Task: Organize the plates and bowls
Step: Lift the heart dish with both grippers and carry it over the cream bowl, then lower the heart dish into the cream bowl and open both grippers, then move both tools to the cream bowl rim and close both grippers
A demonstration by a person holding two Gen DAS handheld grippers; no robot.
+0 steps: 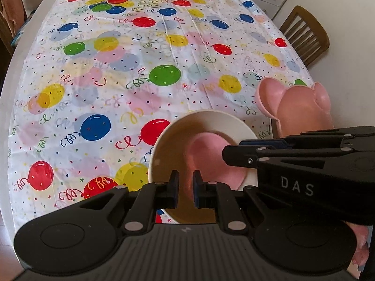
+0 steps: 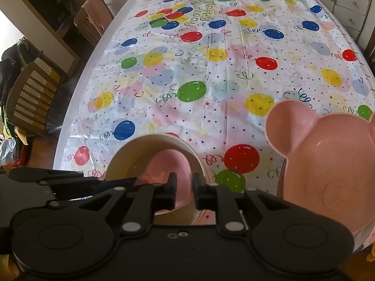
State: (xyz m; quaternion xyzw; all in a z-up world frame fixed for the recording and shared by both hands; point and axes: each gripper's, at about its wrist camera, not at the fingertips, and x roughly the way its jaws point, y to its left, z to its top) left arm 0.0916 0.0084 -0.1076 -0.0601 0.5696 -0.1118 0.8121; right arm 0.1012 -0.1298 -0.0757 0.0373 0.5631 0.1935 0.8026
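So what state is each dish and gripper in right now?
cream bowl: upright, pink bowl inside.
pink bowl: nested in cream bowl.
bear-shaped plate: empty, right of the bowls.
left gripper: shut at the cream bowl's near rim.
right gripper: over the pink bowl; opening unclear.

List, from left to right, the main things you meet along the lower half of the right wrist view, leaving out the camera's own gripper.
Slatted wooden chair → left gripper → cream bowl holding a pink dish → pink bear-shaped plate.
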